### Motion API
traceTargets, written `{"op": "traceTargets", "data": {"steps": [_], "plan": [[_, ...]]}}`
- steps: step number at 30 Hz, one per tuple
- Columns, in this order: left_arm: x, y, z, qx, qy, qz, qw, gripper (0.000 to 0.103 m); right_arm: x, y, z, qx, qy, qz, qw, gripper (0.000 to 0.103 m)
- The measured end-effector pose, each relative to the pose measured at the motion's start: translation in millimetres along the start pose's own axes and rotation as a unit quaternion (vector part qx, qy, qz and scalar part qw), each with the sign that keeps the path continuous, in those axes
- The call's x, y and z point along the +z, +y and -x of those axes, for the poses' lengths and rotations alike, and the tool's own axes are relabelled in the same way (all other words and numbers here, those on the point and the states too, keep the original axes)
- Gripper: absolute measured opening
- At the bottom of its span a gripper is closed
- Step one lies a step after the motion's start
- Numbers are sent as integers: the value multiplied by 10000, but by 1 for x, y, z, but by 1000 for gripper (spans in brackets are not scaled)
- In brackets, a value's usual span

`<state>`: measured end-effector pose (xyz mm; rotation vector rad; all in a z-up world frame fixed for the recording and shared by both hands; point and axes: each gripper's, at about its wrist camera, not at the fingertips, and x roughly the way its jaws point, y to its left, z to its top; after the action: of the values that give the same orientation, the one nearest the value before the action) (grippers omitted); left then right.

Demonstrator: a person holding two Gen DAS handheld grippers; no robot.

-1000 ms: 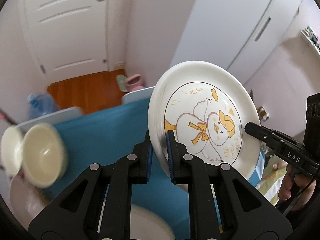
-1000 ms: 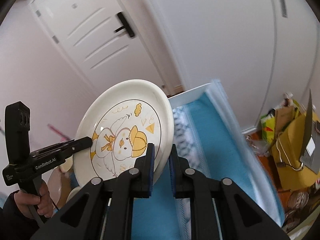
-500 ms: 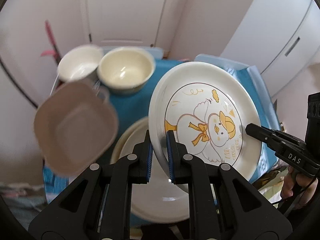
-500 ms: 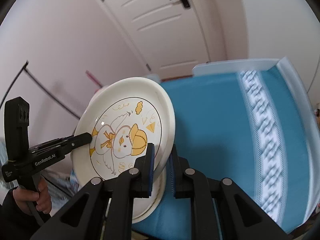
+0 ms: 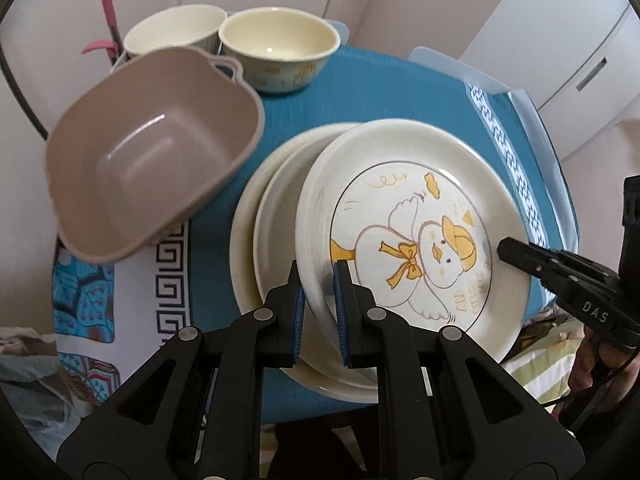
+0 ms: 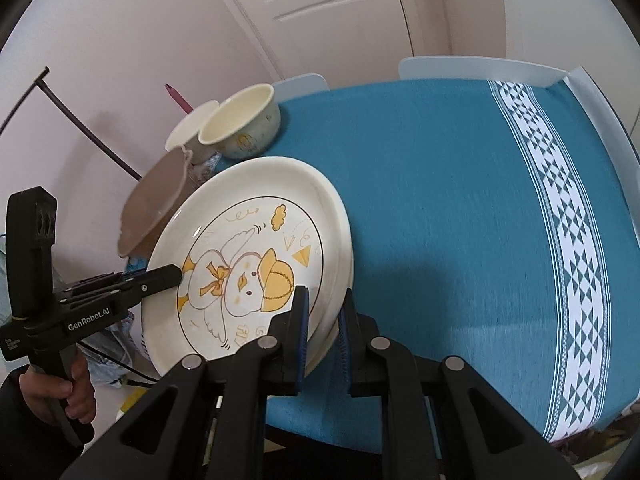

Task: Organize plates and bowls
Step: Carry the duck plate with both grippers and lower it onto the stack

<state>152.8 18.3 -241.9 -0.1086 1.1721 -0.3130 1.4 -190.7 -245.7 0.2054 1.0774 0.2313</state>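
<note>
Hands grip 2 black handles from opposite sides, both tools angled steeply down toward the blue tablecloth [image 6: 440, 184]. Left gripper [image 5: 319, 280] is clamped on the near-left rim of the duck plate [image 5: 412, 240], its blue pads [image 5: 299, 308] pinching the edge; right gripper [image 6: 323, 312] is clenched on the opposite rim of that plate, seen from the left camera as a black tip [image 5: 516, 250] at the plate's right edge. Held between them, the duck plate tilts, printed face toward the cameras, duck upright, sitting just above a stack of 2 cream plates [image 5: 272, 208] on the cloth; whether it touches them I cannot tell. Left camera alone shows that stack and the open inside of the taupe square bowl [image 5: 152, 156], which stands beside it, with 2 cream bowls [image 5: 280, 46] behind. Right camera alone shows the cloth's white patterned band [image 6: 560, 240], a white door [image 6: 320, 12] and the hand [image 6: 64, 392] carrying the left tool.
</note>
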Motion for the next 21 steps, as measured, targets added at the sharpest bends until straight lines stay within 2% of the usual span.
{"op": "traceTargets", "data": {"steps": [4, 9, 15, 21], "plan": [[-2, 6, -12, -50, 30, 5, 10000, 13, 1, 7, -1, -182, -23, 188, 9997, 13], [1, -1, -17, 133, 39, -252, 9996, 14, 0, 10, 0, -281, -22, 221, 9994, 13], [3, -18, -21, 659, 88, -700, 9953, 18, -1, 13, 1, -424, -47, 382, 9984, 13], [7, -36, -26, 1242, 50, -1149, 9856, 18, -2, 13, -1, -447, -52, 469, 9979, 13]]}}
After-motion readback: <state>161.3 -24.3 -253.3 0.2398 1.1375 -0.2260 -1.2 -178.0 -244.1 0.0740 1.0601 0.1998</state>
